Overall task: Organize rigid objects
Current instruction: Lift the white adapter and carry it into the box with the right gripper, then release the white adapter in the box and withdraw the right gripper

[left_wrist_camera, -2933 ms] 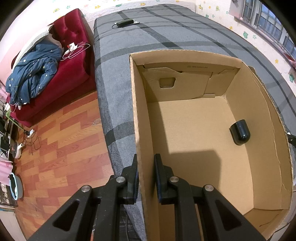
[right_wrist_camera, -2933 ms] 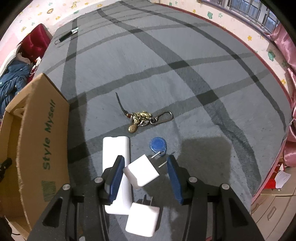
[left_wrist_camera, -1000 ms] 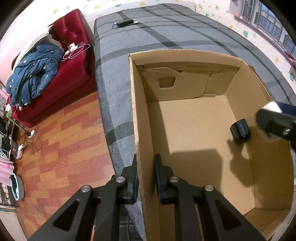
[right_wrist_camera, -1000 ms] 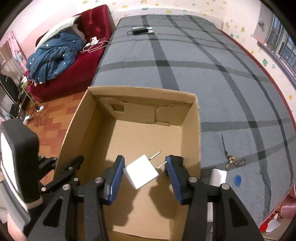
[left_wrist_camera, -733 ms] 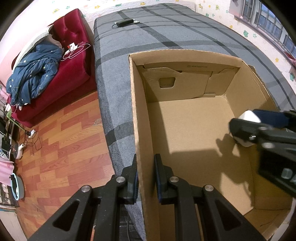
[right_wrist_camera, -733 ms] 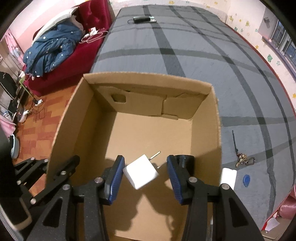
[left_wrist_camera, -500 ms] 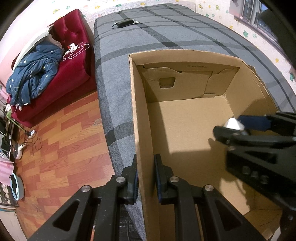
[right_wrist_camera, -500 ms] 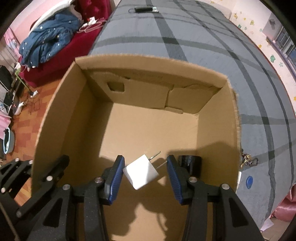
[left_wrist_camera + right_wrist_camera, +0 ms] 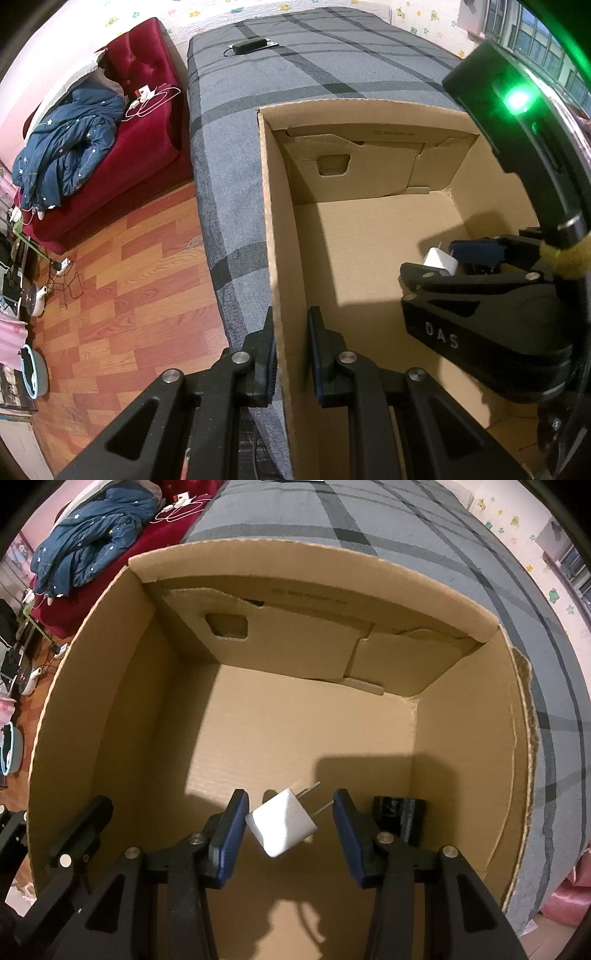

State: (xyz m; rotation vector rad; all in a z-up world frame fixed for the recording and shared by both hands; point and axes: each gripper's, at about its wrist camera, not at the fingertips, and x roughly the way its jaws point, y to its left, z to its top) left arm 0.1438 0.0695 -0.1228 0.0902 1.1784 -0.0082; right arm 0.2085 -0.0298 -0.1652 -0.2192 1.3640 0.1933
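White plug charger [image 9: 282, 821] sat between the blue pads of the right gripper [image 9: 288, 814], clamped at its left corner and at the prong side, tilted, with the two metal prongs aimed up and right toward the right finger. It hung above the floor of the cardboard box [image 9: 92, 686], not touching it; its shadow fell on the cardboard just below the gripper. The left wrist view showed the same charger [image 9: 439, 260] as a small white block at the tip of the right gripper [image 9: 448, 258], deep inside the box [image 9: 275, 229] near its right wall.

Black cylindrical object [image 9: 400, 818] lay on the box floor just right of the right finger, close to the right wall, apart from the charger.

Left gripper [image 9: 291, 350] was closed on the box's left wall, one finger outside and one inside, with the wall edge pinched between them.

The box rested on a grey plaid bed cover [image 9: 229, 206]. Beyond the left gripper, to its left, were wood floor [image 9: 122, 288] and a red sofa [image 9: 147, 110] with a blue jacket [image 9: 66, 147] on it. A dark flat device [image 9: 249, 45] lay far ahead on the cover.
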